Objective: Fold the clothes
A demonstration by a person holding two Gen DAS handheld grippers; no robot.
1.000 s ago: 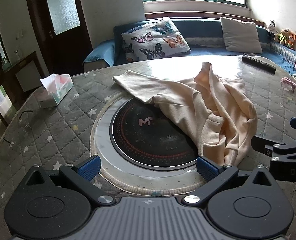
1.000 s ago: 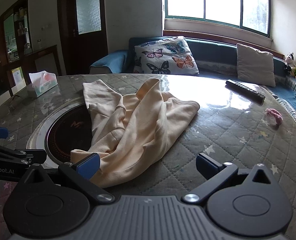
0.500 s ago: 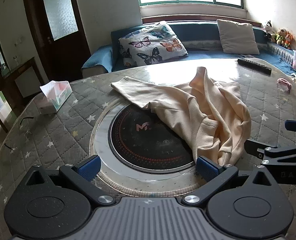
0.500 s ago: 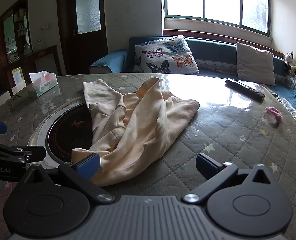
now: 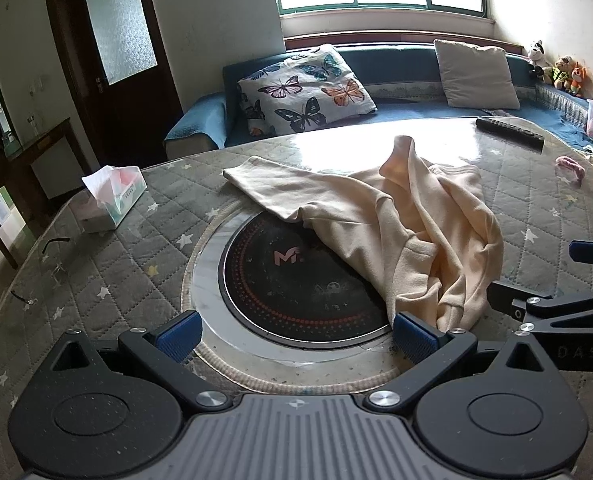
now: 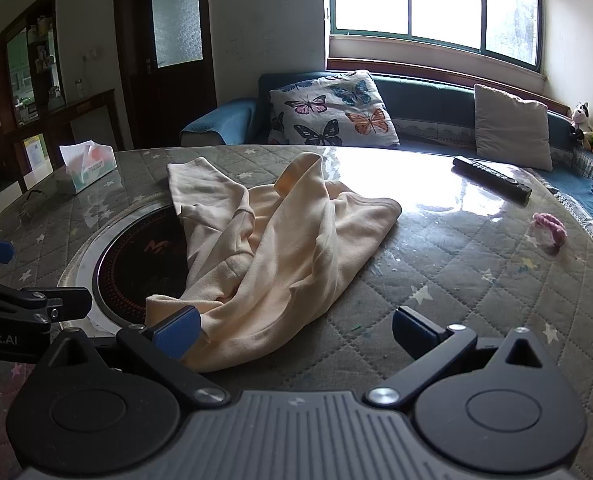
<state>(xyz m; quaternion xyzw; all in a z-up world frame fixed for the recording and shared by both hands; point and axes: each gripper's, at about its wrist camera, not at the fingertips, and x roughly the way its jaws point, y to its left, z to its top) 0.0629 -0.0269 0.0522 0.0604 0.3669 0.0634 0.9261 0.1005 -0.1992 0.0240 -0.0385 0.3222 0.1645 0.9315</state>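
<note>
left wrist view: my left gripper (image 5: 294, 330) hangs low over the near rim of the round black induction hob (image 5: 296, 276) set into the tabletop, its jaws spread wide and holding nothing.
garment: the crumpled cream long-sleeved top (image 5: 396, 228) lies in a heap across the hob's far right side, one sleeve stretched flat toward the tissue box, a fold peaked up in the middle.
right gripper: my right gripper (image 6: 294, 330) sits at the heap's near hem, jaws also spread; the left blue pad (image 6: 178, 326) is at the fabric's edge, whether touching i cannot tell.
why i hold so: both grippers stay open and low at the near edge, i judge, to take the hem at two points and draw the top out flat.
progress: no fold made yet.
tabletop: grey quilted star-print cover under glass (image 6: 476, 280), glossy, so the cloth should slide easily.
clutter: white tissue box (image 5: 114, 196), black remote control (image 6: 492, 179), well apart from the top.
</note>
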